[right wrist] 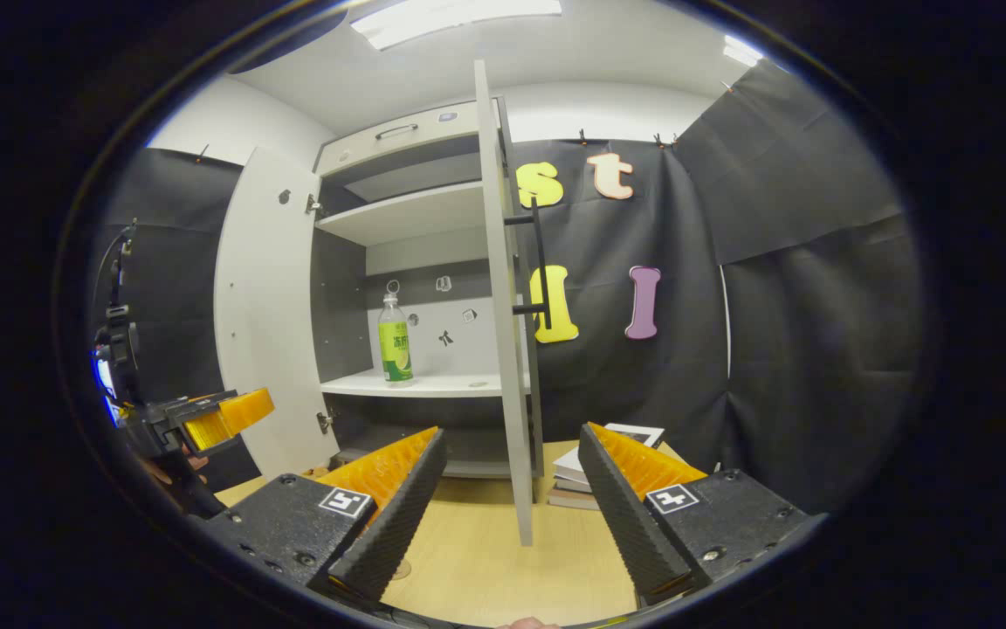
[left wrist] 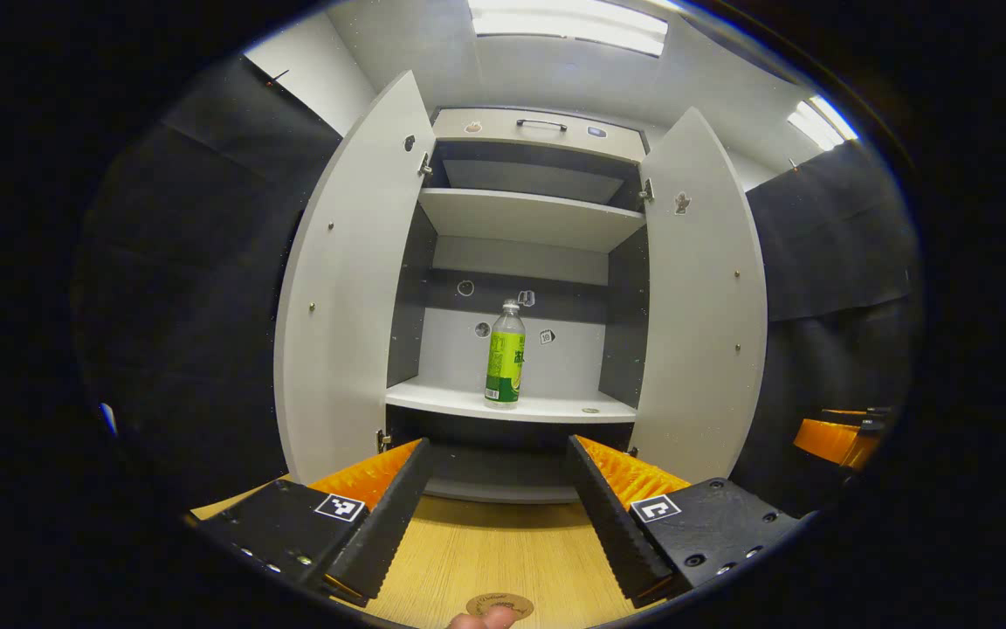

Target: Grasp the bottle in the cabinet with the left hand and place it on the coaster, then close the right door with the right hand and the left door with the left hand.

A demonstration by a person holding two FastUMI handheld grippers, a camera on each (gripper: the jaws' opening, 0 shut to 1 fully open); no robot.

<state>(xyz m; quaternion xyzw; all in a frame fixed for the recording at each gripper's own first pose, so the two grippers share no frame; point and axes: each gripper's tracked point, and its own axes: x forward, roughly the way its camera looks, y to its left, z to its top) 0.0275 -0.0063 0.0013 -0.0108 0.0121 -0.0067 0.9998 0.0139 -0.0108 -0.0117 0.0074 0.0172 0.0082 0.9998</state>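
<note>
A clear bottle point(left wrist: 504, 355) with a green label stands upright on the lower shelf point(left wrist: 547, 407) of the open cabinet; the right gripper view has the bottle point(right wrist: 395, 341) too. Both doors hang open: left door point(left wrist: 341, 288), right door point(left wrist: 702, 297). My left gripper point(left wrist: 496, 485) is open, well short of the cabinet, aimed at the bottle. A round brown coaster point(left wrist: 499, 604) lies on the wooden table below its fingers. My right gripper point(right wrist: 512, 476) is open, with the right door's edge point(right wrist: 503, 306) and its black handle point(right wrist: 540, 262) straight ahead. The left gripper point(right wrist: 206, 419) appears at the left.
A stack of books point(right wrist: 595, 476) lies on the wooden table point(right wrist: 485, 559) right of the right door. Black cloth walls close in both sides. The upper shelf point(left wrist: 529, 218) is bare. A fingertip point(left wrist: 485, 620) shows at the bottom edge.
</note>
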